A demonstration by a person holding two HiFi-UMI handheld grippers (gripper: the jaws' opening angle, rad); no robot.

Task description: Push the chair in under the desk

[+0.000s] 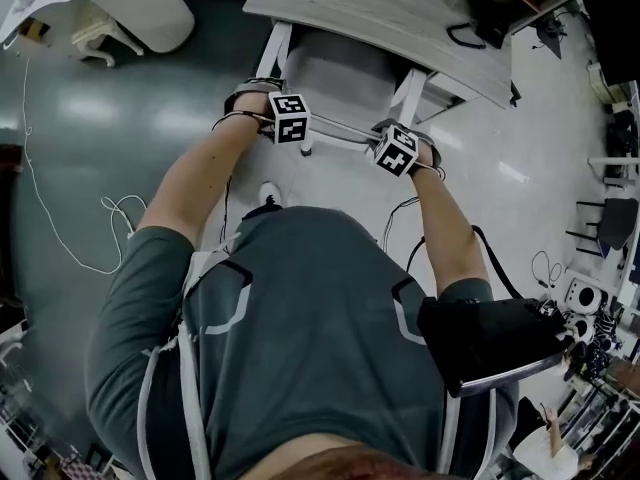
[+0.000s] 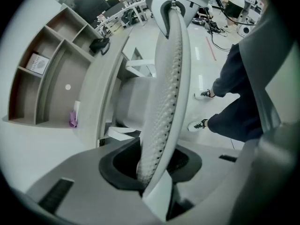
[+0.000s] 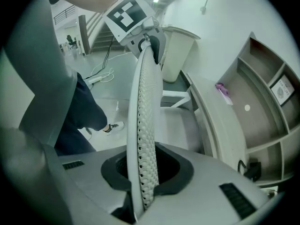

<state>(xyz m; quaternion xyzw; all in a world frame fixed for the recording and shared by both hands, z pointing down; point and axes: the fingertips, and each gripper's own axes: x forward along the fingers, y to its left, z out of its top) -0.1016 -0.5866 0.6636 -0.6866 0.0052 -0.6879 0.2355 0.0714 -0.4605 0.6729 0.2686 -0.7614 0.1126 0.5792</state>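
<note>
The white chair has a perforated backrest (image 1: 340,133) and a grey seat (image 1: 345,78) that sits partly under the light wood desk (image 1: 380,13). My left gripper (image 1: 276,111) is clamped on the left end of the backrest's top edge. My right gripper (image 1: 386,143) is clamped on the right end. In the left gripper view the backrest (image 2: 171,78) runs edge-on between the pads of the left gripper (image 2: 157,170), with the desk (image 2: 101,93) to its left. The right gripper view shows the backrest (image 3: 145,102) held in the right gripper (image 3: 143,177) and the desk (image 3: 211,116) on its right.
A wall shelf with open cubbies (image 2: 51,69) (image 3: 262,107) rises behind the desk. A white bin (image 1: 150,8) stands on the floor at the far left, with a thin cable (image 1: 60,218) trailing near it. Stands and cables (image 1: 600,298) crowd the right side.
</note>
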